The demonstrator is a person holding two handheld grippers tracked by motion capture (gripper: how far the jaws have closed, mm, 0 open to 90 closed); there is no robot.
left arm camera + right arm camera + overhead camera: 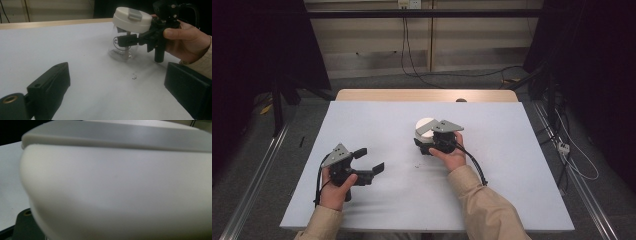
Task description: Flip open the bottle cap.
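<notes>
One clear cup (pixel 123 51) with a cream lid (pixel 132 19) stood on the desk (pixel 75 50), probably light, stiff and slick. Right claw (pixel 126 40) pinched its wall just under the lid; left claw (pixel 371 160) gaped empty nearby.

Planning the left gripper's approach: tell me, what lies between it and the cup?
Bare white table, except small dark specks near the cup, in the left gripper view.

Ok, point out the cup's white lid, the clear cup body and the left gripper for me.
white lid (pixel 131 19), left gripper view, on its side wall.
clear cup body (pixel 122 53), left gripper view, on its lower wall.
left gripper (pixel 368 159), high view, midway between its open jaws.
</notes>
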